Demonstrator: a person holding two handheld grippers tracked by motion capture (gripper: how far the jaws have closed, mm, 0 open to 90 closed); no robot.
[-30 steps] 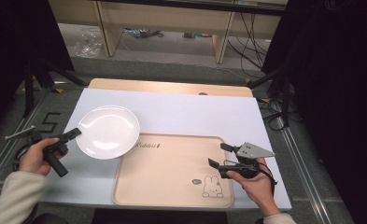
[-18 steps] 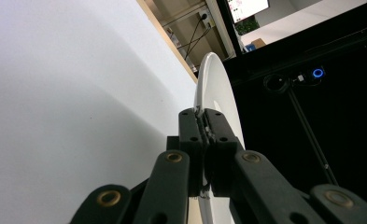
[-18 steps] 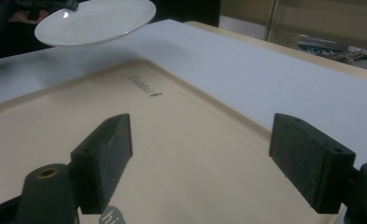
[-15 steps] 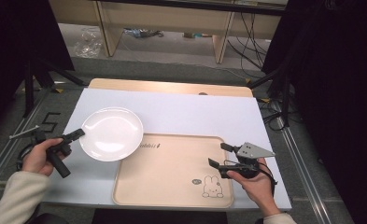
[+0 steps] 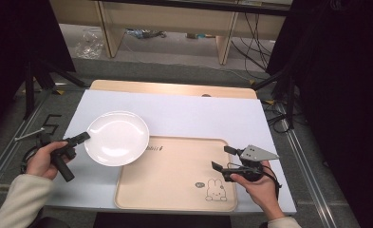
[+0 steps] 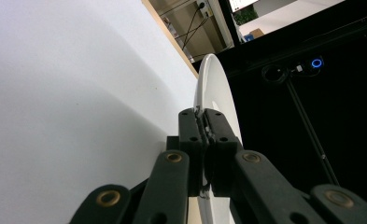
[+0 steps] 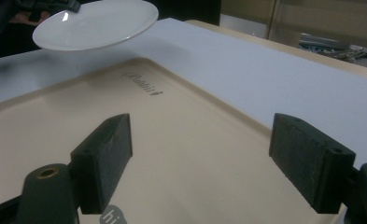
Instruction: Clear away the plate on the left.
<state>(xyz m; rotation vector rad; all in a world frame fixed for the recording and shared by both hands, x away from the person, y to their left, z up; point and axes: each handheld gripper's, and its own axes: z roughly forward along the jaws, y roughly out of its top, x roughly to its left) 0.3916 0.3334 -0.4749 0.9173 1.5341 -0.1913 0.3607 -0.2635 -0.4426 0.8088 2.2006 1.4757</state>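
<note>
Left gripper [image 5: 82, 138] pinches the plate [image 5: 117, 137] by its left rim, and the right gripper view shows it lifted above the tray's [image 5: 174, 190] far-left corner. Right gripper [image 5: 224, 158] hovers over the tray's right side, jaws spread.

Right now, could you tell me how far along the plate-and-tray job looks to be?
Done: the left gripper is shut on the rim of the white plate, which the right gripper view shows lifted clear of the table. In hand: the plate hangs over the tray's far left corner. Left: setting it down on the tray, if that is the aim. The right gripper waits open over the tray.
</note>
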